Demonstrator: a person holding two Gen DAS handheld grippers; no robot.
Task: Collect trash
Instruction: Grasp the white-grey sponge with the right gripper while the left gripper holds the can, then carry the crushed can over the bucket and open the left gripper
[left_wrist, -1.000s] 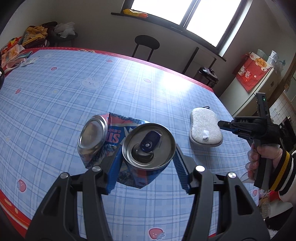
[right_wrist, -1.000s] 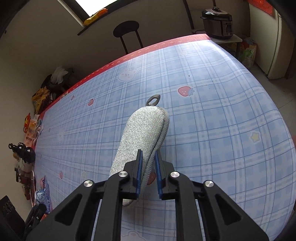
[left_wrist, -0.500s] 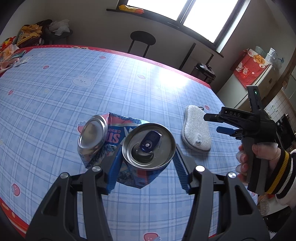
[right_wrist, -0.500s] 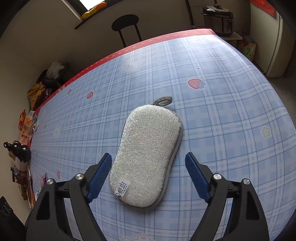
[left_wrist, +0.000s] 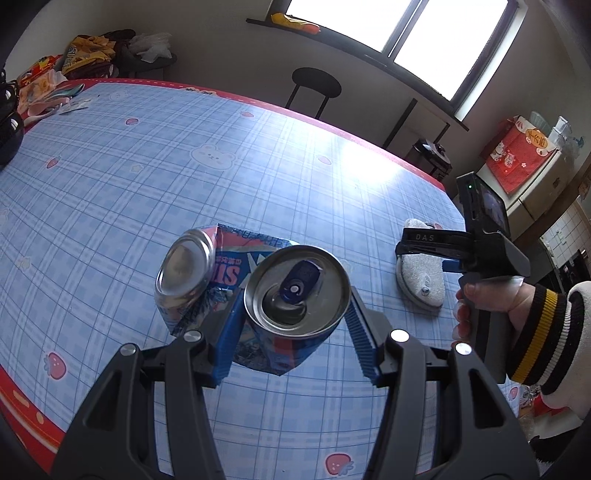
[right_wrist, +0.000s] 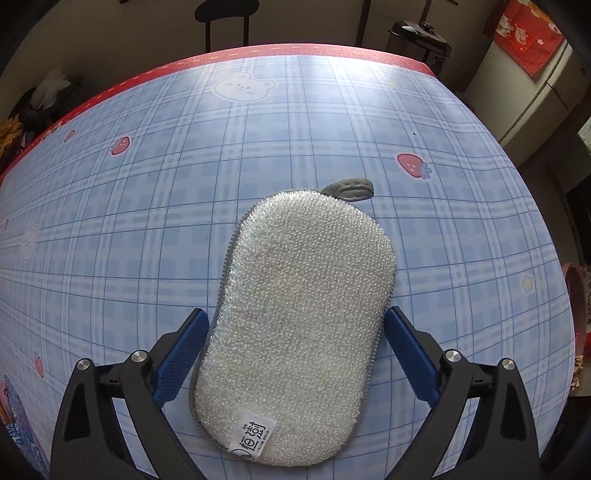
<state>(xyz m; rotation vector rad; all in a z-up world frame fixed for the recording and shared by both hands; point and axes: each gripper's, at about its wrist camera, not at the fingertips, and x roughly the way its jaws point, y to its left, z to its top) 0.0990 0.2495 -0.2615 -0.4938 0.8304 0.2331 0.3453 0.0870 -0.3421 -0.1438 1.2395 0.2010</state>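
Pinching a crushed blue drink can (left_wrist: 291, 295) between its blue pads, the left gripper (left_wrist: 291, 325) held it up above the near part of the table (left_wrist: 147, 177), the can's opened top facing the camera and its folded-over bottom end sticking out to the left. The table wore a blue checked cloth with bears and strawberries and a red border.

Toward the right edge of the table, a grey scrubbing sponge (right_wrist: 295, 325) lay flat on the cloth, its hanging loop (right_wrist: 349, 188) pointing to the far edge and its label at the near end. The right gripper (right_wrist: 295, 347) hung over it pointing steeply down, its jaws having just been opening; they stood spread wide, one pad on each long side of the sponge, close by its edges but not pressing on it. In the left view a hand (left_wrist: 491, 299) in a striped cuff gripped that tool's handle, near the right edge of the table.

A black stool (left_wrist: 316, 83) stood beyond the far edge, under the window.
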